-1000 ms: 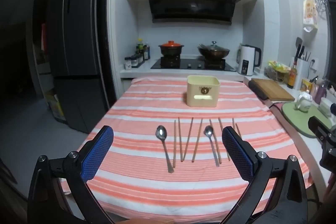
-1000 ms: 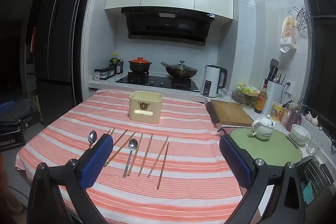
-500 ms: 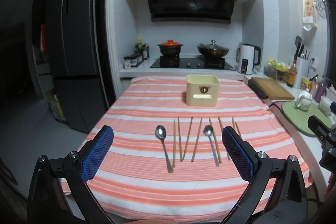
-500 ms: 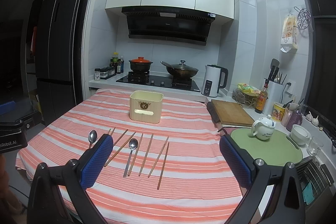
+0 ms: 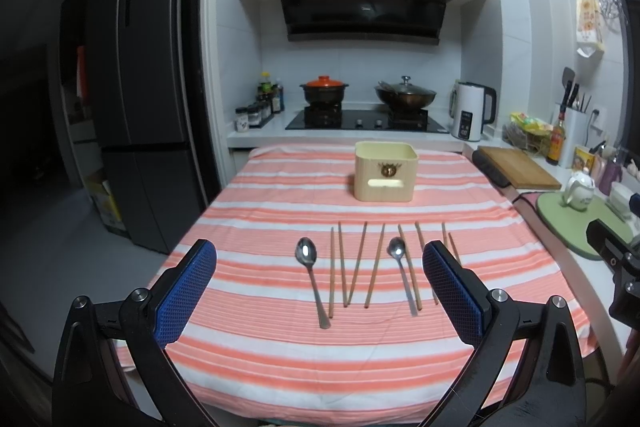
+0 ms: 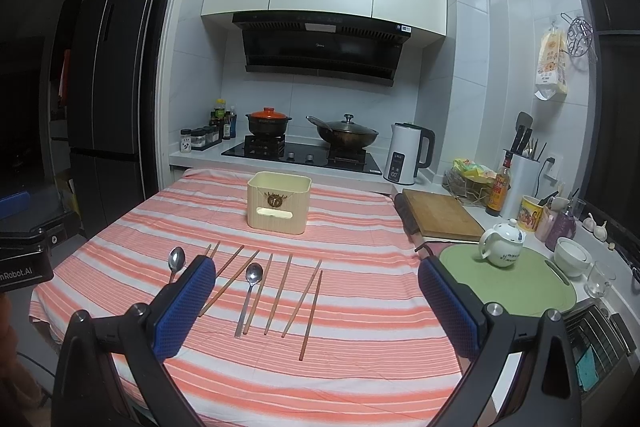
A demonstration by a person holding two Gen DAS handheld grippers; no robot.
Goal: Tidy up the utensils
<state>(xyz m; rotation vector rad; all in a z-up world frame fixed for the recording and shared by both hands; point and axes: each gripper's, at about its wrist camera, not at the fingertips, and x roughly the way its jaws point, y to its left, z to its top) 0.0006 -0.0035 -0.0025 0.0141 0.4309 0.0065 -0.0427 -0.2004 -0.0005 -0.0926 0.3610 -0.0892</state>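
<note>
Left gripper (image 5: 320,291) is seen spread wide at the bottom of the left wrist frame, blue pads (image 5: 186,293) well apart, nothing held between them. Right gripper (image 6: 316,307) is likewise spread wide at the bottom of the right wrist frame, nothing held.

Table (image 5: 280,367) is covered by an orange-and-white striped cloth and fills the centre and lower half of both frames. Utensils are laid in a row at frame centre in the left wrist view: left spoon (image 5: 311,279), bowl toward the far side, with chopsticks (image 5: 358,265) just right of it, several lying side by side, some angled into a V. Second spoon (image 5: 402,277) is placed right of centre, with more chopsticks just beside it, partly hidden behind the right pad. In the right wrist view the row is seen left of centre; the left spoon (image 6: 176,261) is partly covered by the left pad, the second spoon (image 6: 249,293) is in the clear.

Cream holder box (image 5: 385,177) stands upright above the row, at upper centre, well apart from the utensils. Nothing can be seen inside it from this angle.

Stove with an orange-lidded pot (image 6: 267,123) and a wok is seen at the back; kettle (image 6: 408,153) to its right. Cutting board (image 6: 440,215) and teapot (image 6: 502,243) are at the right edge.
</note>
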